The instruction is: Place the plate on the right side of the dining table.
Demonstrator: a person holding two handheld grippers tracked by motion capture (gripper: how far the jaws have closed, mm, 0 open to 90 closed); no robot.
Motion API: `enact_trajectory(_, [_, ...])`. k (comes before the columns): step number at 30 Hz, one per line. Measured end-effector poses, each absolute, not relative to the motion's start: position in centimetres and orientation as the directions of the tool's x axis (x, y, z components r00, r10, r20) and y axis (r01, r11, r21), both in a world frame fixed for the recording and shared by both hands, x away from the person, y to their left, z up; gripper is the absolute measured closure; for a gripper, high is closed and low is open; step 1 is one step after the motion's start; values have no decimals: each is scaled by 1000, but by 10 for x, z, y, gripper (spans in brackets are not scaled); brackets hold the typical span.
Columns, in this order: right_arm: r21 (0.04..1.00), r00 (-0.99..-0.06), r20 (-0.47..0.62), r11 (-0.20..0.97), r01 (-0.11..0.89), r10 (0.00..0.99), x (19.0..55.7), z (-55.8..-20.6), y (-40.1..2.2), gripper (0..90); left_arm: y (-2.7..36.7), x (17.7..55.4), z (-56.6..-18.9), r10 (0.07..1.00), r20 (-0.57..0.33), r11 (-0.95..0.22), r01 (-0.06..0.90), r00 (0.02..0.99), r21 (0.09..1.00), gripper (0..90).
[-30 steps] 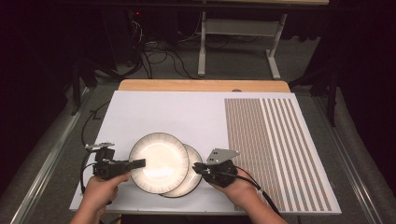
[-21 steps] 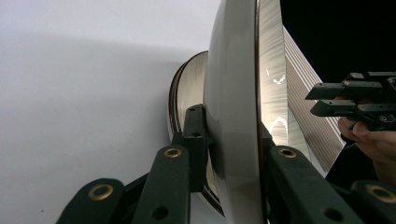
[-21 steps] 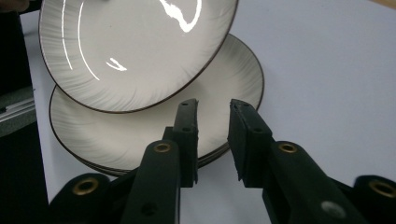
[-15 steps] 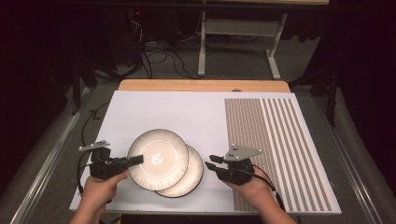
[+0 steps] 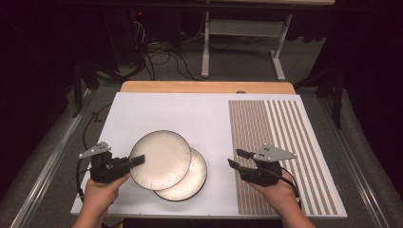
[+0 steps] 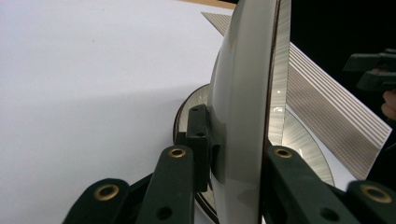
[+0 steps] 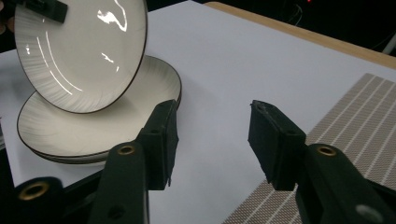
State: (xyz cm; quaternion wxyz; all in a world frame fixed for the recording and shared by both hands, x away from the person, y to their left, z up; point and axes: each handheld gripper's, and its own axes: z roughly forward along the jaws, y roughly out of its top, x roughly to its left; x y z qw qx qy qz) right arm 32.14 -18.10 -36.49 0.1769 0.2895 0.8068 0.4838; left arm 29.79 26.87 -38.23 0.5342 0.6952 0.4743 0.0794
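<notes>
One plate [image 5: 160, 159] clamped in L gripper [image 5: 137, 159], tilted.

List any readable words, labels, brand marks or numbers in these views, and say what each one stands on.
None can be read in any view.
The upper plate and lower plate: ribbed rims only, no mark.
The striped mat: plain lines, no lettering.
The white board: blank.
The left gripper and right gripper: black parts and brass rivets, no label visible.

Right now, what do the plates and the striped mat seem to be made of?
Lifted plate: probably glazed ceramic; glossy cream face with sharp highlights, dark rim. Lower plate: same look. Mat: likely woven vinyl or fabric; matte, fine weave in brown and pale stripes.
</notes>
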Motion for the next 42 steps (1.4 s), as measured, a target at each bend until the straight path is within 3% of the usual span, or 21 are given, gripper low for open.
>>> enact_trajectory(10, [909, -715, -4, 300, 289, 699, 319, -361, -209, 351, 271, 291, -377, 789, -282, -11, 471, 546, 882, 792])
enact_trajectory(25, [929, -669, 3, 245, 277, 743, 315, -361, -220, 7, 267, 282, -371, 795, -123, -115, 347, 594, 931, 789])
enact_trajectory(42, [931, -678, 1, 248, 270, 735, 316, -358, -210, 22, 269, 282, -370, 784, -101, -145, 338, 612, 930, 788])
